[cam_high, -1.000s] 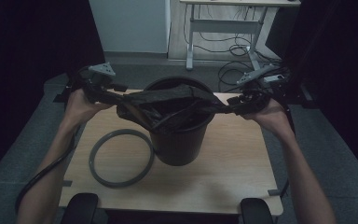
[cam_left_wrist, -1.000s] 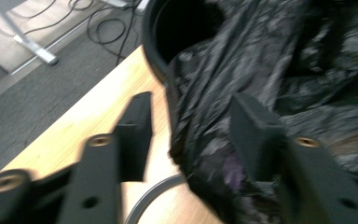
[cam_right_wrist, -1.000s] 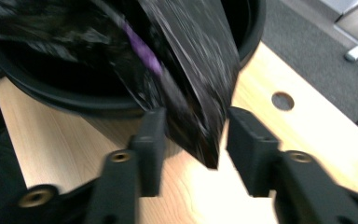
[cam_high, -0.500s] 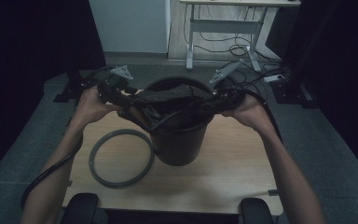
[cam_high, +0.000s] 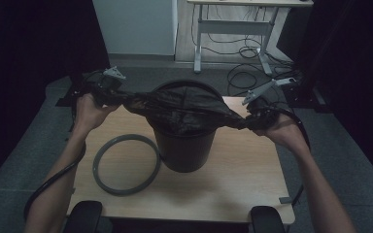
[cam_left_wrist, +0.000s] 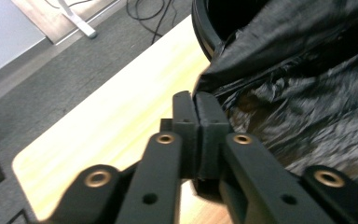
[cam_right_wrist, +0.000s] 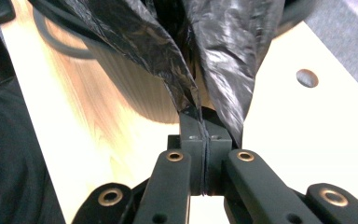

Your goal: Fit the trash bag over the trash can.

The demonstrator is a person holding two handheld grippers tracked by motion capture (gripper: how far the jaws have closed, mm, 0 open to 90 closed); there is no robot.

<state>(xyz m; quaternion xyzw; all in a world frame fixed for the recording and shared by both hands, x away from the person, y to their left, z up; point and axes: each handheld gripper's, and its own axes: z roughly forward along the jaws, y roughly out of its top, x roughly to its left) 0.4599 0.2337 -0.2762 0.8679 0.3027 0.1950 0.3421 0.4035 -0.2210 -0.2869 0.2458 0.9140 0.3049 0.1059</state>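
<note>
- Black bin bag [cam_high: 184, 109] was stretched wide over the top of the dark bucket [cam_high: 184, 150], pulled out to both sides, middle sagging on the rim.
- Bucket stood upright on the wooden table [cam_high: 233, 184], about centre.
- Left gripper [cam_high: 108, 92] was at the bag's left end, beyond the bucket; its jaws had just been closing and were pinched together on the bag's edge, seen in the left gripper view [cam_left_wrist: 199, 100] with plastic caught between the pads.
- Right gripper [cam_high: 252, 116] was at the bag's right end; jaws had just been closing, now clamped on a fold of bag, clear in the right gripper view [cam_right_wrist: 200, 114].
- Bag film ran taut from each gripper up to the bucket rim.
- Grey ring [cam_high: 126, 164] lay flat on the table left of the bucket, just beside its base, touched by neither gripper.
- Person's hands held both grippers, forearms coming in from the bottom.
</note>
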